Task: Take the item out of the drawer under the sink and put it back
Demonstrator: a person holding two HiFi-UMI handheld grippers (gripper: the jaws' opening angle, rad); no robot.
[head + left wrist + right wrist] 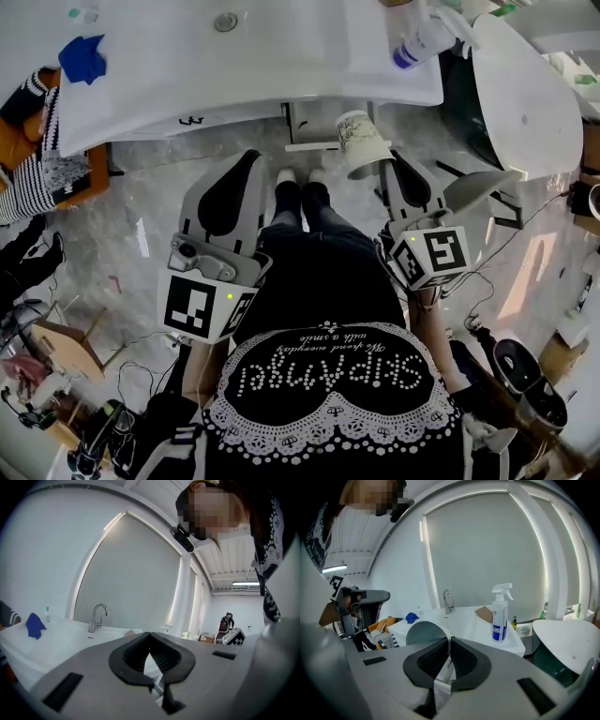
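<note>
Fig.: R gripper [386, 165], fingers clenched on the rim of paper cup [361, 141], cup tipped on its side just in front of sink [281, 84], i.e. out of the drawer, prob. awaiting return. L gripper [251, 161], fingers pressed together on nothing, held low beside the legs, prob. to stay clear.

White cup [362, 142] with dark print, blue cloth [82, 58], white sink [234, 70]
</note>
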